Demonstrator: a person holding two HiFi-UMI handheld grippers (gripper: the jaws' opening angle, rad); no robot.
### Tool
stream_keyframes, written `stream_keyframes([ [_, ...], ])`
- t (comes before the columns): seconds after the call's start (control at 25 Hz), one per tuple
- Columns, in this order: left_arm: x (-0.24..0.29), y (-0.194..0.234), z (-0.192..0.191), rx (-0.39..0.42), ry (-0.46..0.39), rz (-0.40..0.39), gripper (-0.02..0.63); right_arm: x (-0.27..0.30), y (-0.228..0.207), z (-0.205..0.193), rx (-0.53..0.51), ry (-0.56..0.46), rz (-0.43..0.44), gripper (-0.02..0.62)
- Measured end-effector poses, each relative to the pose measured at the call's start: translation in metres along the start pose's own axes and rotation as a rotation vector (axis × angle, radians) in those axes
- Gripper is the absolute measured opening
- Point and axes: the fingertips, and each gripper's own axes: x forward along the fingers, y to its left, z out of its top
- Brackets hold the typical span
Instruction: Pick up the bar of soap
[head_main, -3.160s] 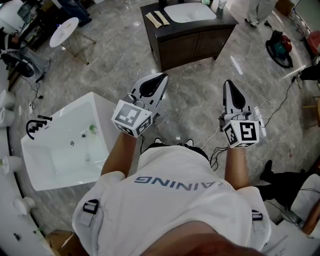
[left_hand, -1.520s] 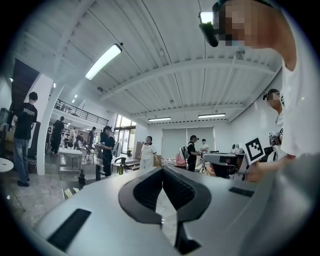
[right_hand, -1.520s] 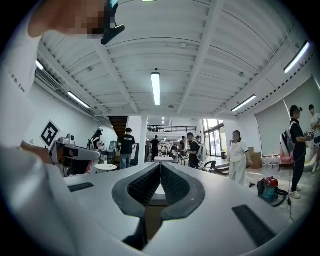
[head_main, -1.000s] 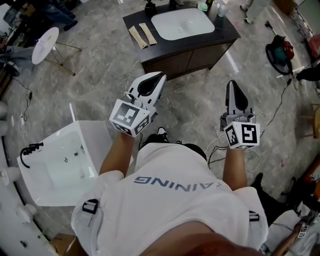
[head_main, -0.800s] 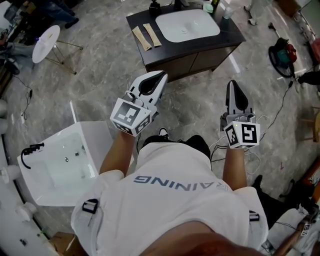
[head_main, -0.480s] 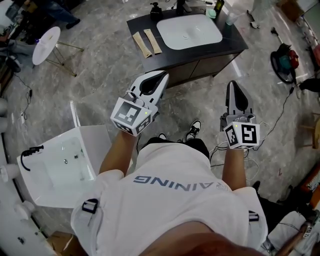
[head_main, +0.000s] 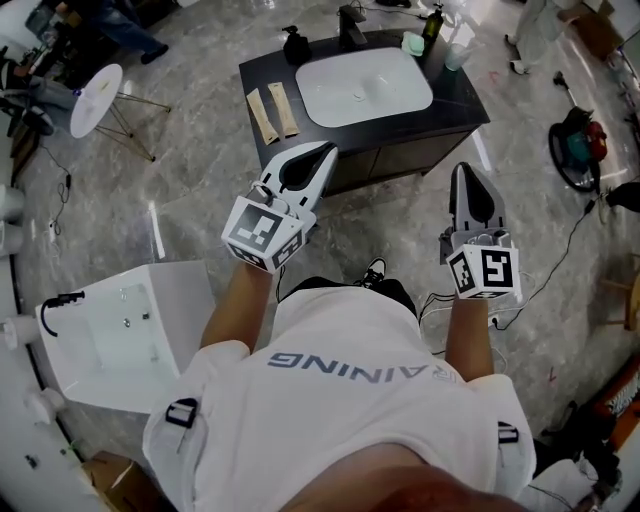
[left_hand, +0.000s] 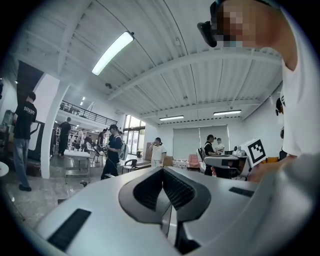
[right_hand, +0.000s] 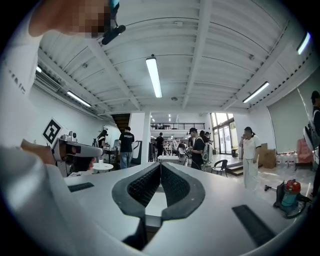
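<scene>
Soap (head_main: 412, 42), seemingly pale green block, back right on dark vanity (head_main: 455, 95), beside sink (head_main: 365, 87) and bottle (head_main: 432, 22). Two tan strips (head_main: 272, 112) at counter's left. Open marble floor (head_main: 200, 190) between. Closed tight, empty, level: left gripper (head_main: 325, 152), right gripper (head_main: 463, 170). Shirt (head_main: 340, 400) reads "AINING".

Dark vanity (head_main: 455, 98) with white basin (head_main: 363, 87); white bathtub (head_main: 186, 310) apart

Your left gripper (head_main: 328, 150) covers part of the cabinet (head_main: 420, 152) front. The bits (head_main: 412, 42) beside the sink (head_main: 363, 87) are too small to name.
</scene>
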Motion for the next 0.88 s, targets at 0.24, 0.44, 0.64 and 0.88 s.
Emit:
stream_keyframes([
  [0.24,0.072,-0.037,0.000,0.013,0.012,0.021,0.009,0.006,-0.083,-0.008,0.030,0.011,0.027,0.012],
  [0.44,0.112,-0.049,0.002,0.023,0.022,0.041,0.009,0.009,-0.136,-0.018,0.070,0.017,0.019,0.014],
  [0.64,0.149,-0.053,0.001,0.016,0.030,0.035,0.009,0.018,-0.169,-0.024,0.084,0.023,0.016,0.014],
  [0.88,0.180,-0.039,0.000,0.019,0.023,0.019,0.009,0.045,-0.182,-0.023,0.056,0.026,0.028,0.014],
])
